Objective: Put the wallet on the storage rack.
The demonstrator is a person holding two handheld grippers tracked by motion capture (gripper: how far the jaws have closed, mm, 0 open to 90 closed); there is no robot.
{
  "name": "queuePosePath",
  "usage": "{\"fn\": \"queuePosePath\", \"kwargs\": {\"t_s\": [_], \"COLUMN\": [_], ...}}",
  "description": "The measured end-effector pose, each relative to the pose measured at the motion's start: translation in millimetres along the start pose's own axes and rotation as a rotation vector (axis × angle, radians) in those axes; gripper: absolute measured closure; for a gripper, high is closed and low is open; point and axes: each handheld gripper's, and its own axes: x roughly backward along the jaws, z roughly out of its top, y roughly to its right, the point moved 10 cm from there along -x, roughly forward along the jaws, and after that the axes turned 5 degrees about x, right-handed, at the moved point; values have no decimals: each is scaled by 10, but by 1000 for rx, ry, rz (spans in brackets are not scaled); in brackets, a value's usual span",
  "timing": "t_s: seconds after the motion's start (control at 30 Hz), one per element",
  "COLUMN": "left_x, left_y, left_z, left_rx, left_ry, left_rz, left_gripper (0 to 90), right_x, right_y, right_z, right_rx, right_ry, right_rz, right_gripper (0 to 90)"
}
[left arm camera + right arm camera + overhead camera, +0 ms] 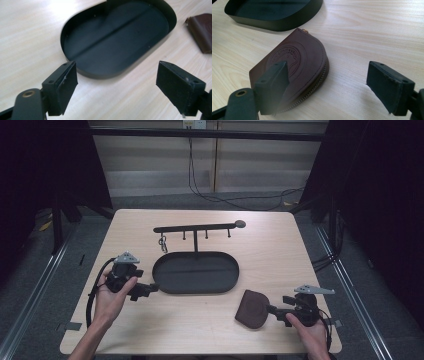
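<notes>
Our right claw (274, 309) stands with its jaws wide apart, clamped on nothing, near the front right corner of the tabletop (280, 245). In the right gripper view the brown leather pouch (295, 65) lies flat on the wood just ahead of us, its zipped curved edge turned toward the gap between the jaws; one jaw sits in front of the pouch's near side, the other stands off over bare wood. We judge that we are lining up to grasp the pouch, and that nothing has been lifted yet. Our left claw (149, 290) is likewise spread open and empty, near the left edge of the tabletop, pointing at the near left end of the black oval tray (165, 270), which sits around the middle of the table. From the tray rises a thin post carrying a bar with pegs (197, 227), and a small metal clip (163, 243) hangs at the bar's left end. The next move, as we see it, calls for sliding the right claw forward so the pouch's edge sits between both jaws, then closing firmly; thin leather lying flat may need a low, slightly tilted approach.
</notes>
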Motion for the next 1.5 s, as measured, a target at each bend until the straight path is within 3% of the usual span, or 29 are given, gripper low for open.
{"fn": "queuePosePath", "kwargs": {"t_s": [0.13, 0.2, 0.27, 0.3, 0.33, 0.4, 0.43, 0.47, 0.5, 0.53, 0.57, 0.6, 0.73, 0.77, 0.8, 0.87, 1.07, 1.1, 1.2, 1.3, 1.47, 1.5], "left_x": [-8, 10, 26, 67, 79, 93, 60, 60, 54, 25, 28, 31, 55, 71, 115, 142, 168, 176, 208, 196, 173, 162], "left_y": [-20, 42, 44, 49, 66, 61, 43, 43, 42, 15, 7, 26, 57, 85, 71, 97, 144, 166, 178, 176, 145, 152], "left_z": [-105, -230, -268, -329, -373, -398, -501, -501, -523, -603, -618, -655, -726, -771, -789, -821, -894, -918, -934, -960, -946, -958], "left_rx": [4, 30, 18, -9, 3, 3, 12, 12, 28, 31, 45, 57, 39, 30, 67, 72, 43, 34, 21, 18, 21, 27], "left_ry": [19, 30, 30, 54, 46, 64, 31, 31, 53, 33, 53, 49, 56, 50, 86, 95, 98, 98, 116, 97, 94, 82], "left_rz": [22, -35, -31, -2, -27, -21, -28, -28, -44, -27, -19, -39, -32, -52, -37, -63, -62, -75, -62, -61, -51, -65], "left_gripper": [221, 261, 261, 247, 246, 246, 242, 242, 242, 236, 232, 230, 210, 210, 185, 181, 183, 185, 198, 197, 197, 197], "right_x": [4, 5, 6, 6, 5, 5, 7, 10, 18, 26, 31, 39, 66, 71, 88, 90, 66, 46, 7, -22, -93, -105], "right_y": [-19, -21, -20, -23, -24, -33, -34, -32, -25, -19, -15, -7, -1, 0, -11, -13, -71, -120, -178, -235, -215, -207], "right_z": [3, 4, 6, 4, 5, 1, 1, 3, 9, 13, 13, 11, 17, 24, 36, 56, 125, 139, 154, 175, 282, 304], "right_rx": [13, 13, 11, 13, 16, 16, 14, 17, 13, 7, 5, 4, -2, 4, 13, 26, 34, 46, 83, 77, 114, 118], "right_ry": [3, 2, 3, -1, 0, -8, -14, -18, -20, -20, -24, -29, -36, -34, -50, -63, -85, -124, -164, -183, -226, -232], "right_rz": [11, 14, 15, 16, 17, 20, 23, 26, 23, 23, 25, 23, 35, 38, 39, 38, 61, 77, 100, 146, 123, 119], "right_gripper": [191, 190, 190, 191, 191, 191, 190, 191, 196, 198, 200, 202, 213, 213, 206, 200, 198, 199, 248, 254, 293, 294]}}
